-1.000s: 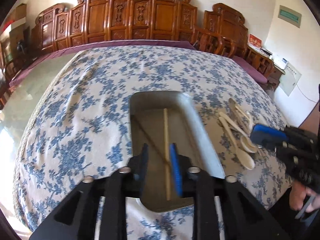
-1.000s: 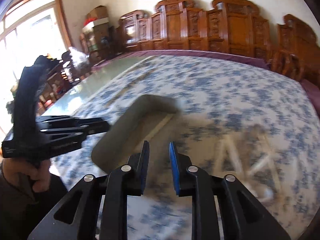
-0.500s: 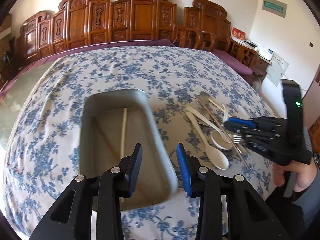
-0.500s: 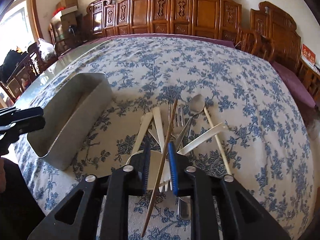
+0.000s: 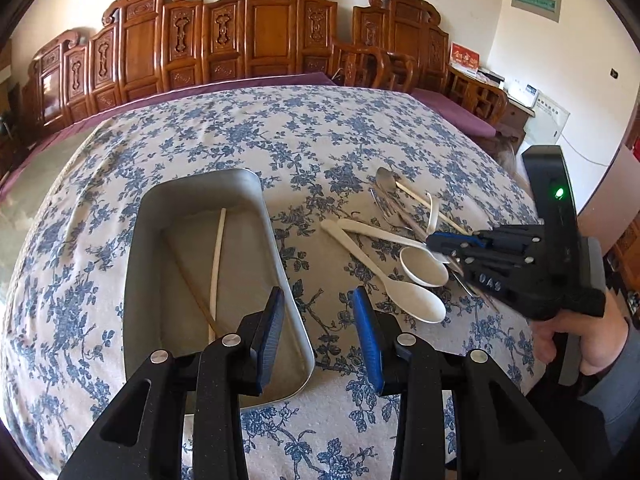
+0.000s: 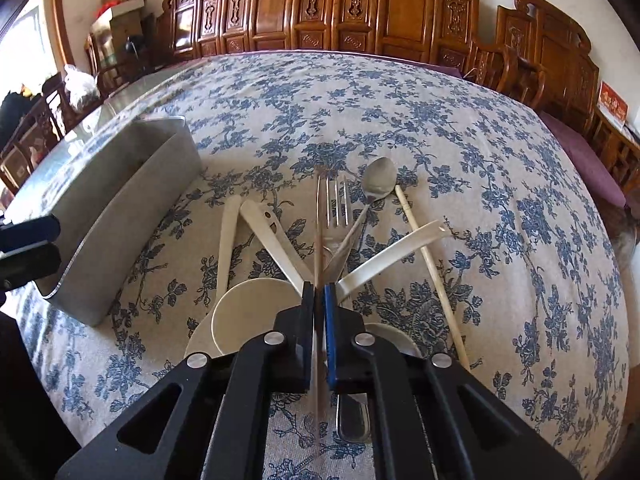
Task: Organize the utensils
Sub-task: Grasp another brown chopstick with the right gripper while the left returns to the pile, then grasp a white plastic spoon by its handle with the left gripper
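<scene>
Your right gripper is clamped on the thin brown wooden chopstick atop the pile at 6 o'clock; left gripper is parted, empty, over the grey metal tray. The stick looks light, stiff and slick, so hold near mid-length. Blue-floral tablecloth is soft; carved wooden chairs line the wall at 12.

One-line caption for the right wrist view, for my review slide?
Right hand-held gripper shut on a brown chopstick in the utensil pile on the floral tablecloth, metal tray at left.
</scene>
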